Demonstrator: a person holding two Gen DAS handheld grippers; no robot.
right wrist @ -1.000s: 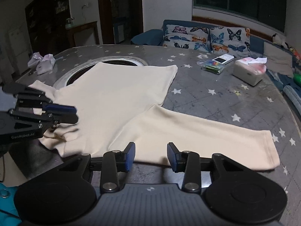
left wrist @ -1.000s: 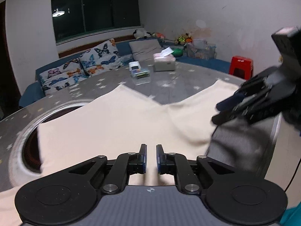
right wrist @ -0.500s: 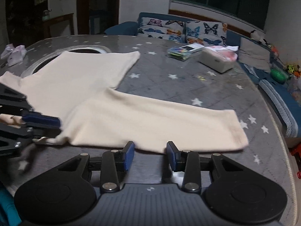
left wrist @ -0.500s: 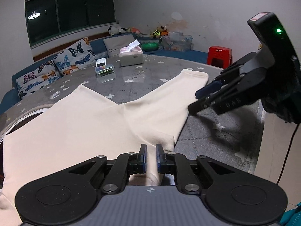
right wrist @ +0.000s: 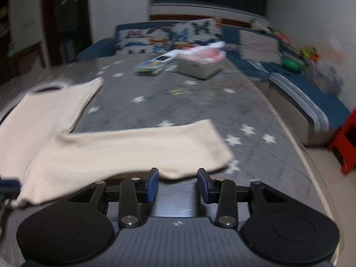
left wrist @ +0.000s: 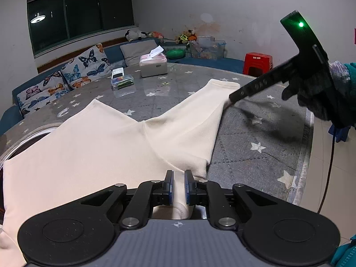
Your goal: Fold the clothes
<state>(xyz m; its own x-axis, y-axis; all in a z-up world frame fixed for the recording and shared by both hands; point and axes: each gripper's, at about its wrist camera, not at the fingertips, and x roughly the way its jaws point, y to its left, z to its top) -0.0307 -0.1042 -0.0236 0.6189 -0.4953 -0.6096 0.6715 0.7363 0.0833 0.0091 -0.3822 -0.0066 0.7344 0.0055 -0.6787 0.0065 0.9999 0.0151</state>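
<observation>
garment: cream garment (left wrist: 93, 155) lies flat on the grey star-print table (left wrist: 255, 155), body toward the left, one long sleeve (left wrist: 200, 115) running out toward the right edge; not yet folded.
left gripper: left gripper (left wrist: 178, 185) sits low at the near shoulder/collar edge, pads nearly pressed together, pinching a fold of the cream fabric between them.
right gripper: right gripper (right wrist: 178, 182) hovers at the sleeve's near edge close to the cuff; pads spread apart, nothing between them; that view is blurred. in the left wrist view its tips reach the cuff, whether touching i cannot tell.
risk 1: judged, right pads could close on one layer of cuff only, or miss it; cause, approach at speed and a thin edge lying flat on the table.
risk 2: judged, pulling the sleeve across may drag the whole body; cause, only one pinned point at the left.
risk 3: cuff lies near the table's rim, may slip off.
pose: both grippers angled downward; gloved hand (left wrist: 311, 95) holds the right one from the right.
</observation>
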